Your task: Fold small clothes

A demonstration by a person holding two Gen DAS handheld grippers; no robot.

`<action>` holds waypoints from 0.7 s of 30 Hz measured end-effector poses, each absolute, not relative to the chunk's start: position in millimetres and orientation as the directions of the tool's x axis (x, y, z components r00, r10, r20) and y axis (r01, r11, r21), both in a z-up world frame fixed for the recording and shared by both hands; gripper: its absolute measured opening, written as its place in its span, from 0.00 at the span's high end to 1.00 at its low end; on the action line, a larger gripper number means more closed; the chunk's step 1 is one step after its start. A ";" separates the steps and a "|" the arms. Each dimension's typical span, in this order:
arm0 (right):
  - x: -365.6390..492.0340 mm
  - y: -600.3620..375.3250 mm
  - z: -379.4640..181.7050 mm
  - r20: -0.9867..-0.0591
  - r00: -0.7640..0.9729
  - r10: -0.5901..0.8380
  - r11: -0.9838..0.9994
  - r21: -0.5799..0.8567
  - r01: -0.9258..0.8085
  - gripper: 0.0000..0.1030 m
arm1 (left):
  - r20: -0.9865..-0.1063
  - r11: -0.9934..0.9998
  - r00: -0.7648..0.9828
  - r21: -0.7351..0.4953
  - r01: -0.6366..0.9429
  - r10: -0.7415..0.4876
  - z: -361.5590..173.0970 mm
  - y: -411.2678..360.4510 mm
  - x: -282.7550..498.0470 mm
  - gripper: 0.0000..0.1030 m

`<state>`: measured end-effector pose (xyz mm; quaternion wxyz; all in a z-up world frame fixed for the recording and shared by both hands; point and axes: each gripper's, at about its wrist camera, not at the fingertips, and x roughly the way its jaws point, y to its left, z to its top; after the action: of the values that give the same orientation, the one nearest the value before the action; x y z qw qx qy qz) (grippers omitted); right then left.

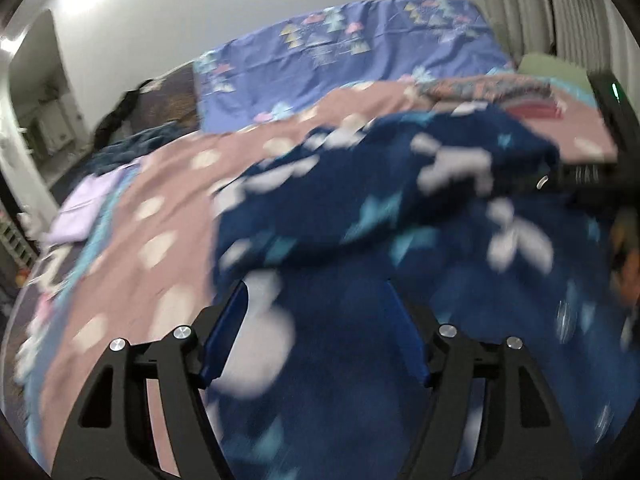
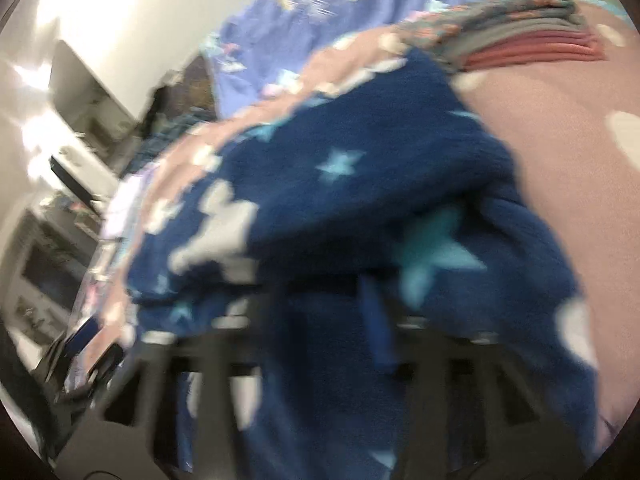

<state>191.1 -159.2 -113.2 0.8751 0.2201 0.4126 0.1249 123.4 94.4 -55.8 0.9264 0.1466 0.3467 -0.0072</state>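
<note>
A dark blue fleece garment with white and light-blue stars lies rumpled on the pink spotted bedcover. My left gripper is low over the garment's near part, open, its blue pads wide apart with only fabric lying below them. At the right edge of the left wrist view, my right gripper is at the garment's raised far corner. In the blurred right wrist view the garment bunches up between the fingers of my right gripper, which looks shut on the cloth.
A stack of folded clothes sits behind the garment on the bedcover; the same stack shows in the right wrist view. A purple patterned sheet covers the far bed. A lilac cloth lies at the left edge.
</note>
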 end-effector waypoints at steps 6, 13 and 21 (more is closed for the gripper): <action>97.0 -145.4 -88.8 -0.716 0.463 0.522 0.853 0.432 -0.293 0.88 | -0.633 0.993 0.767 0.116 -0.039 0.104 -41.6 161.2 51.7 0.19; -25.9 -85.0 -113.5 -0.751 0.244 0.614 0.722 0.409 -0.558 0.88 | -0.682 0.994 0.725 0.017 -0.110 0.092 -59.3 181.3 10.5 0.19; -45.8 -110.9 -98.5 -0.625 0.233 0.745 0.643 0.580 -0.500 0.78 | -0.681 0.989 0.728 -0.039 -0.141 0.077 -56.6 198.4 -33.6 0.19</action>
<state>-45.8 -110.9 -98.5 0.7743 0.1301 0.4710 0.4021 -33.6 198.4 -56.6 0.9285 -0.0442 0.3639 0.0586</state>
